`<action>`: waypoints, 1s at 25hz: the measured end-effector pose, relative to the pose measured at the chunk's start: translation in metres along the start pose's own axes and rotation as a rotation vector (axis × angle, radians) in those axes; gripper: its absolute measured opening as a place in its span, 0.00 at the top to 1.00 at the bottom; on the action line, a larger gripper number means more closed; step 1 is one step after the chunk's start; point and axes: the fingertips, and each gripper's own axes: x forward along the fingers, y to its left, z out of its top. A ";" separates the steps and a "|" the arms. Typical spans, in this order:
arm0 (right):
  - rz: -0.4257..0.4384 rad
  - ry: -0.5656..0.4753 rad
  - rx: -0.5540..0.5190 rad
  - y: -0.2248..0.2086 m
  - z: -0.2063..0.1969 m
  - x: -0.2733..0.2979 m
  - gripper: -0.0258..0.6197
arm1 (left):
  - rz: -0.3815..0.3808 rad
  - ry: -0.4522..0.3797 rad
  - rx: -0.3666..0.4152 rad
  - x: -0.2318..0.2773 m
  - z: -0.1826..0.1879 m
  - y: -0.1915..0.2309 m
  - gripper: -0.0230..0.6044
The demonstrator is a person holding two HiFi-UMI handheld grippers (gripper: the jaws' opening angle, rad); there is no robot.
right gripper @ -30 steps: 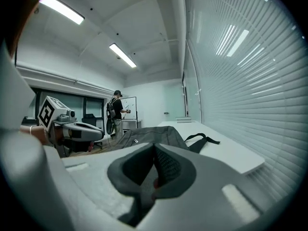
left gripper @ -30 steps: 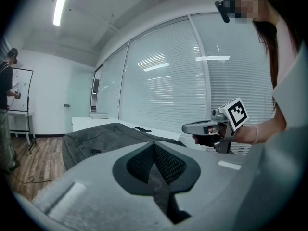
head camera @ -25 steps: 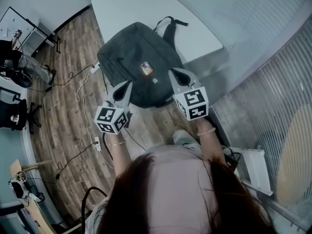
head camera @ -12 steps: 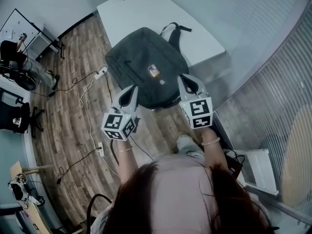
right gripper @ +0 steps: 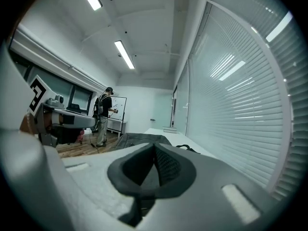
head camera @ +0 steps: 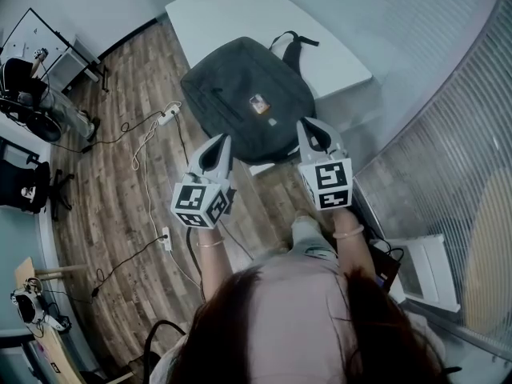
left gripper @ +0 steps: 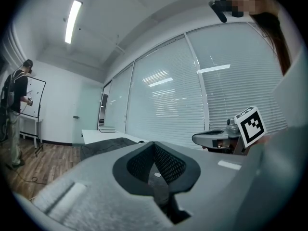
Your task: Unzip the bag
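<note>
A dark grey backpack (head camera: 244, 102) lies flat on the near corner of a white table (head camera: 240, 14), its straps (head camera: 292, 42) toward the far right. A small orange-and-white tag (head camera: 259, 102) sits on its top face. My left gripper (head camera: 222, 139) hovers just off the bag's near left edge, jaws shut and empty. My right gripper (head camera: 308, 124) hangs over the bag's near right edge, jaws together with nothing between them. In the left gripper view the bag (left gripper: 103, 146) shows low beyond the shut left gripper (left gripper: 154, 144). The right gripper view has the bag (right gripper: 139, 139) beyond the shut right gripper (right gripper: 154, 146).
White cables and a power strip (head camera: 164, 118) trail over the wooden floor left of the table. A person (right gripper: 103, 117) stands by a whiteboard at the far end of the room. Blinds cover the glass wall (head camera: 448, 134) on the right. A white unit (head camera: 420, 270) stands on the floor, right.
The view has shifted so the bag sits slightly further right and up. Both grippers have held their spacing near the bag's near edge, still shut.
</note>
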 end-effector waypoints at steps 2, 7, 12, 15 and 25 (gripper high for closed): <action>-0.002 -0.009 0.003 0.005 0.003 -0.003 0.96 | 0.010 -0.008 -0.002 -0.006 0.002 0.001 0.95; -0.014 -0.020 -0.006 0.014 0.005 -0.010 0.96 | 0.020 -0.031 -0.032 -0.023 0.003 0.006 0.95; -0.035 -0.013 -0.015 0.017 0.005 -0.017 0.96 | 0.017 -0.020 -0.037 -0.032 -0.004 0.005 0.95; -0.044 -0.012 -0.017 0.019 0.007 -0.018 0.96 | 0.014 -0.015 -0.050 -0.038 -0.009 0.006 0.95; -0.035 -0.021 -0.016 0.036 0.012 -0.018 0.96 | 0.019 0.005 -0.067 -0.057 -0.021 0.012 0.95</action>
